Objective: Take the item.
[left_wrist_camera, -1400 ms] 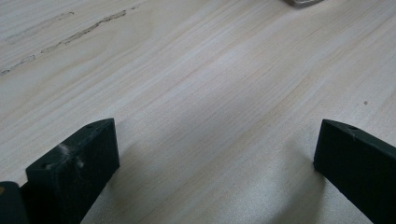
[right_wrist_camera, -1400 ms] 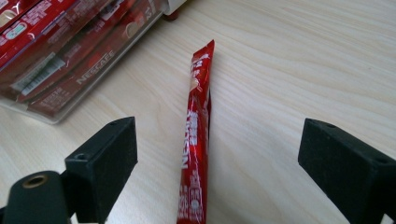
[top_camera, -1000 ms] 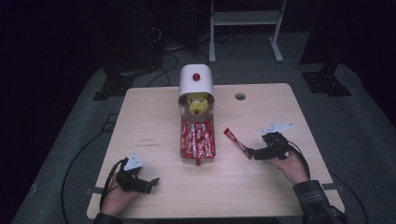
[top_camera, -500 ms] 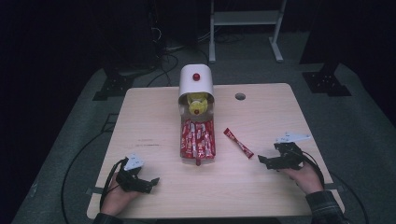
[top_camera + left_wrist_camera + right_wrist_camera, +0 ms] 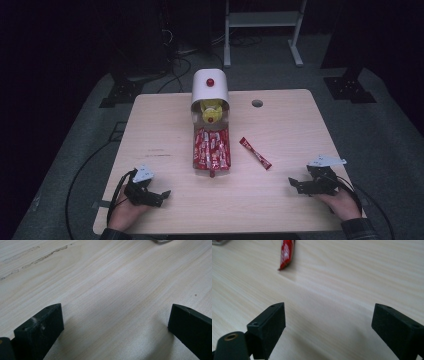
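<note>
**Both grippers at rest, jaws apart, near the front edge of the surface**

1. Left gripper (image 5: 159, 194): it lies on the light wooden surface (image 5: 290, 125) at the front left corner, held by the person's left hand (image 5: 125, 212). The grey three-cornered plate sits on top and a black cable loops away to the left. In the left gripper view (image 5: 113, 322) the two black jaws stand wide apart, with bare wood grain between them and nothing clamped. Dark scuff marks (image 5: 37, 258) run across the wood at the upper left of that view.

2. Centre of the surface: a white dispenser (image 5: 210, 89) with a rounded top and a red knob stands at the far middle. A yellow part with a second red knob shows at its open front. Directly in front, touching the dispenser, a clear tray (image 5: 195, 131) extends toward the person and holds a packed layer of red sachets (image 5: 212, 149).

3. Loose red sachet (image 5: 255, 153): it lies flat on the surface just right of the tray, apart from it, set diagonally. In the right gripper view its near end (image 5: 286, 252) shows at the top left, well ahead of the jaws.

4. A round cable hole (image 5: 257, 103) sits in the surface right of the dispenser.

5. Right gripper (image 5: 295, 185): it rests at the front right, held by the right hand (image 5: 340, 200). In the right gripper view (image 5: 328, 322) the jaws stand wide apart and hold nothing.
</note>
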`<state>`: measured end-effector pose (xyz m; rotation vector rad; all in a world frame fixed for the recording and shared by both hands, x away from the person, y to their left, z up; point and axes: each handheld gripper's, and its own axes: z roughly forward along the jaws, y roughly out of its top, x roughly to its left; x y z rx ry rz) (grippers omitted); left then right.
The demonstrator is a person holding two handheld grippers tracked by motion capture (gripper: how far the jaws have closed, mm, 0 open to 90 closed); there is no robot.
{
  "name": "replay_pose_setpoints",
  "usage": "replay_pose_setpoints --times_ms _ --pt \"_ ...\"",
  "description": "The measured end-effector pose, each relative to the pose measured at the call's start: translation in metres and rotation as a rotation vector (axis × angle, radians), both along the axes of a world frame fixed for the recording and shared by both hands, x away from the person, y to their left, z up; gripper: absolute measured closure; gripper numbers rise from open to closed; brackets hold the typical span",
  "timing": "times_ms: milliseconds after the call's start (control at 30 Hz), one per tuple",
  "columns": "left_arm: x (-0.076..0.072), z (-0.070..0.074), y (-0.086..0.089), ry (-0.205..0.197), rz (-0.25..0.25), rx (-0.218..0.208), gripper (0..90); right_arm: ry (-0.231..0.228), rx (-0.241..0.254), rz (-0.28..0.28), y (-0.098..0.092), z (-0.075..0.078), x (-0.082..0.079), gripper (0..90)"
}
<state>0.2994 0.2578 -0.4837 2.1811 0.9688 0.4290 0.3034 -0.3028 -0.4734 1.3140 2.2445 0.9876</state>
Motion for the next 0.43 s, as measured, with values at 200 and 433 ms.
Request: replay_pose_setpoints --times_ms 200,433 --pt "0.0 0.0 0.0 0.0 0.0 0.0 0.0 0.009 -0.043 -0.001 -0.005 -0.01 -0.006 10.8" --pt "0.0 0.0 0.0 0.0 0.0 0.0 0.0 -0.026 -0.015 0.001 -0.008 -0.014 -0.01 11.0"
